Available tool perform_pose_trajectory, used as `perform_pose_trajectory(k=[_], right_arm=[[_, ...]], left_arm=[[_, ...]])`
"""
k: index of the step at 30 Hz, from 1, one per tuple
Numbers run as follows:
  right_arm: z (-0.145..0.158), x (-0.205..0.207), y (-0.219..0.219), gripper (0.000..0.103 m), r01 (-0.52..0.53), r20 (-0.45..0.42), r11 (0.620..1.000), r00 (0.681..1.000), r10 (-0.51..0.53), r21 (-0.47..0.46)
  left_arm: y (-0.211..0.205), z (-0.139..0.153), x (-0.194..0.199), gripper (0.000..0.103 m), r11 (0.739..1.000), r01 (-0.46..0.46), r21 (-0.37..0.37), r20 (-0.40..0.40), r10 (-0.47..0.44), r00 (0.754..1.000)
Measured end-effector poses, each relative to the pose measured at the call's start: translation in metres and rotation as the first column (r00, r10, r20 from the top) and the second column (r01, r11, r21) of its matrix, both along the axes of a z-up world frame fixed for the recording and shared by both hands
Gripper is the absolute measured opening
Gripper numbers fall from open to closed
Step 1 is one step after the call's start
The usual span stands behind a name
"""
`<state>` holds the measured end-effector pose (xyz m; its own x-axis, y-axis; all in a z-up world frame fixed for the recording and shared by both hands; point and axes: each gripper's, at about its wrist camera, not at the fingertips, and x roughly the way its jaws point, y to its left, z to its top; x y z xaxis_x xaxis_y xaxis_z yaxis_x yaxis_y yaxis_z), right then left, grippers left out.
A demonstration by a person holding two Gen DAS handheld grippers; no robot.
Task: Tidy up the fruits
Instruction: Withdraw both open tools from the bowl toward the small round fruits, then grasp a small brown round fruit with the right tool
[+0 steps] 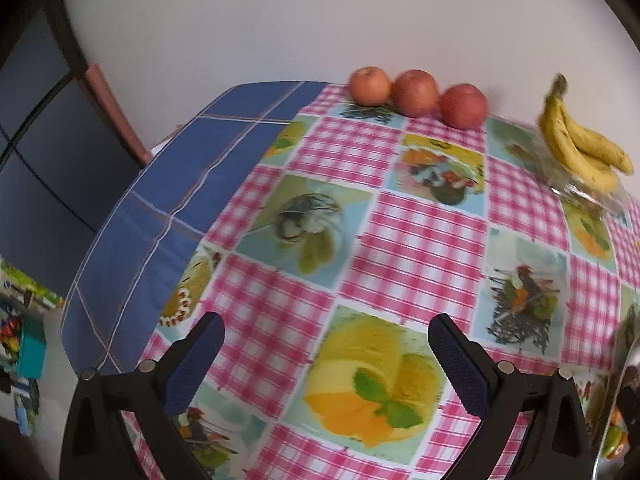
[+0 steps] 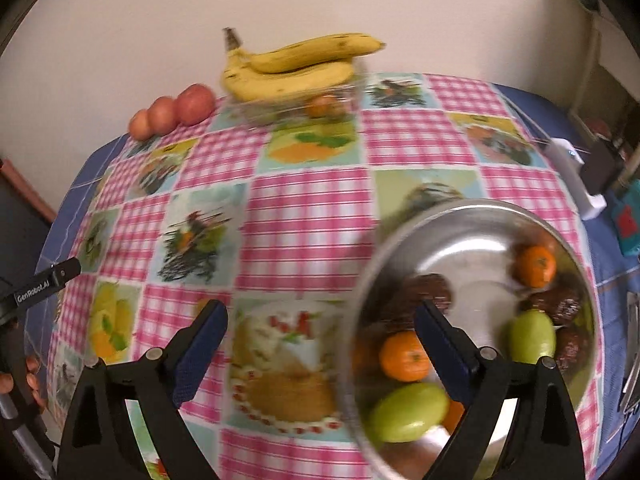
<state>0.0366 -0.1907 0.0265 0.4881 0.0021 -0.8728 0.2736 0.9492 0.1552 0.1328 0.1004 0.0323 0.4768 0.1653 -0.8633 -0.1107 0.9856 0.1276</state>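
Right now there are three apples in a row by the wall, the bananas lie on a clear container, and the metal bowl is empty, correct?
Not quite: the metal bowl holds fruit, as the right wrist view shows. The three apples and the bananas on the clear container are as you say.

Home dining rm: printed tablecloth [image 2: 304, 216], fruit bowl [image 2: 448, 220].

Both wrist views look steeply down over the tablecloth [image 1: 420, 240], sharing apples [image 2: 164, 114] and bananas [image 2: 296, 68].
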Motion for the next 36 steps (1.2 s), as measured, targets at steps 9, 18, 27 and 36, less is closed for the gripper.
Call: perform_pose_trajectory(k=[9,18,27,36], right_arm=[[-0.008,0.01,0.02,0.094,-0.016,-0.02,0.998,1.0,0.017,0.056],[-0.035,0.018,0.046,0.068,-0.079,-0.105,0.992,0.99,0.09,0.103],[-0.052,0.024,0.08,0.046,-0.168,-0.151,0.979,0.971,0.185,0.119],[-0.057,0.028,0.088,0.028,-0.193,-0.166,0.976,0.964,0.208,0.098]], left_arm=[[0.003,-0.012,0.002,0.103,0.998,0.001,-0.06,-0.047,-0.004,0.999],[-0.011,-0.049,0.006,0.103,0.993,0.014,-0.115,-0.156,-0.032,0.987],[-0.009,-0.051,0.008,0.103,0.991,-0.007,-0.132,-0.158,-0.014,0.987],[-0.014,-0.052,0.009,0.103,0.988,-0.003,-0.152,-0.169,-0.023,0.985]])
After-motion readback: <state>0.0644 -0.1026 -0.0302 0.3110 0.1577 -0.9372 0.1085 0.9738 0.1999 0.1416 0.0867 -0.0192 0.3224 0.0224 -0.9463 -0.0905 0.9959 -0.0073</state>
